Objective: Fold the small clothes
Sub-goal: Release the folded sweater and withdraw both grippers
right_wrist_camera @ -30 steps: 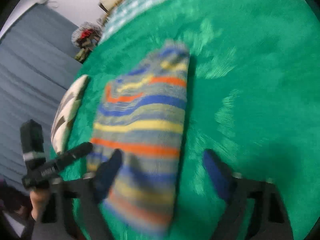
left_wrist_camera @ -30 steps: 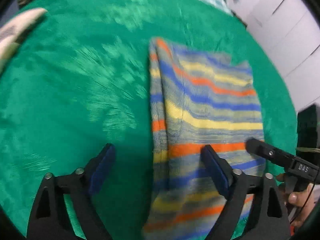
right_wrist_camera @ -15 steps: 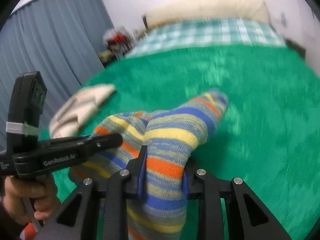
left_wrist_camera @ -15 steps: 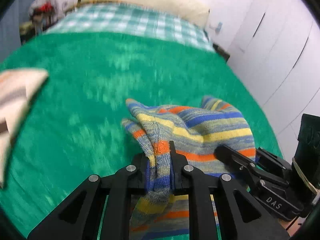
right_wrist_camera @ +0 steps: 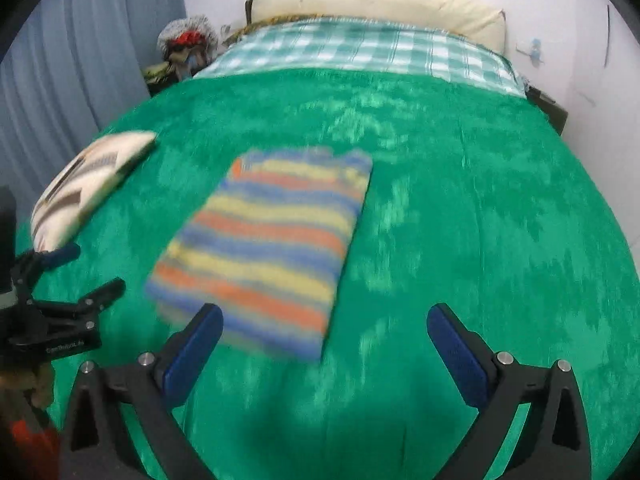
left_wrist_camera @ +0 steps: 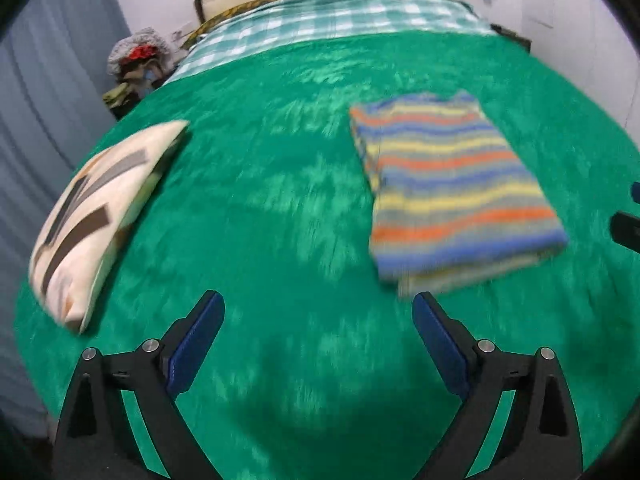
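Observation:
A striped knit garment (left_wrist_camera: 452, 184) in blue, yellow and orange lies folded flat on the green blanket (left_wrist_camera: 280, 200); it also shows in the right wrist view (right_wrist_camera: 272, 248). My left gripper (left_wrist_camera: 318, 316) is open and empty, held back from the garment's near left corner. My right gripper (right_wrist_camera: 324, 328) is open and empty, just short of the garment's near edge. The left gripper also shows at the left edge of the right wrist view (right_wrist_camera: 80, 280).
A folded cream cloth with dark patches (left_wrist_camera: 96, 208) lies on the blanket's left side, also in the right wrist view (right_wrist_camera: 88, 184). A checked sheet (right_wrist_camera: 360, 48) and a cream pillow (right_wrist_camera: 376, 4) lie at the far end. Grey curtain (right_wrist_camera: 80, 60) stands left.
Both grippers were shut on the striped garment half a second ago. They have let go, opened and pulled back, and the garment now lies folded in half on the blanket.

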Available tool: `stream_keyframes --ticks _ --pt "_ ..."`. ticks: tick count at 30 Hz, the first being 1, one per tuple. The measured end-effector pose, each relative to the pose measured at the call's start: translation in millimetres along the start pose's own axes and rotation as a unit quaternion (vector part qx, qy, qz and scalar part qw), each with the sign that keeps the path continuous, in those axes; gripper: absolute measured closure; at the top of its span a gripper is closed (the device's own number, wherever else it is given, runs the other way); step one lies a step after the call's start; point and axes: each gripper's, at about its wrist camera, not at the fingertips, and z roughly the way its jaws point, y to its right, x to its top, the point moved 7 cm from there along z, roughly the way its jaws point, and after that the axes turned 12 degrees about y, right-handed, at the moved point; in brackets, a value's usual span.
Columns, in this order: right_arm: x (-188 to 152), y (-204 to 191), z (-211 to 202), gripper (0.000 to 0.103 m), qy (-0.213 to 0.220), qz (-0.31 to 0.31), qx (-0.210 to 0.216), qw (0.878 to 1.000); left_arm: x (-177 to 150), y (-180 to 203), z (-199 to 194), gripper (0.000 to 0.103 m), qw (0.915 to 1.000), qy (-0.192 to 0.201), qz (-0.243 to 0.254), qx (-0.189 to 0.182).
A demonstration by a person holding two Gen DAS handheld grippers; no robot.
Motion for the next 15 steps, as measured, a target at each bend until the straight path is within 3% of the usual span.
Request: stream_keyframes --ticks 4,9,15 --pt "-28.0 3.1 -35.8 0.002 -0.012 0.028 0.0 1.0 -1.8 -6.4 -31.7 0.004 0.9991 -0.004 -0.011 0.041" --pt "-30.4 -9.6 -80.3 0.002 -0.001 0.049 -0.007 0.999 8.4 -18.4 -67.8 0.004 0.9971 -0.006 -0.07 0.029" --pt "-27.8 -30.3 -123.2 0.002 0.003 0.039 -0.015 0.999 4.8 -16.1 -94.8 0.004 0.995 -0.031 -0.095 0.004"
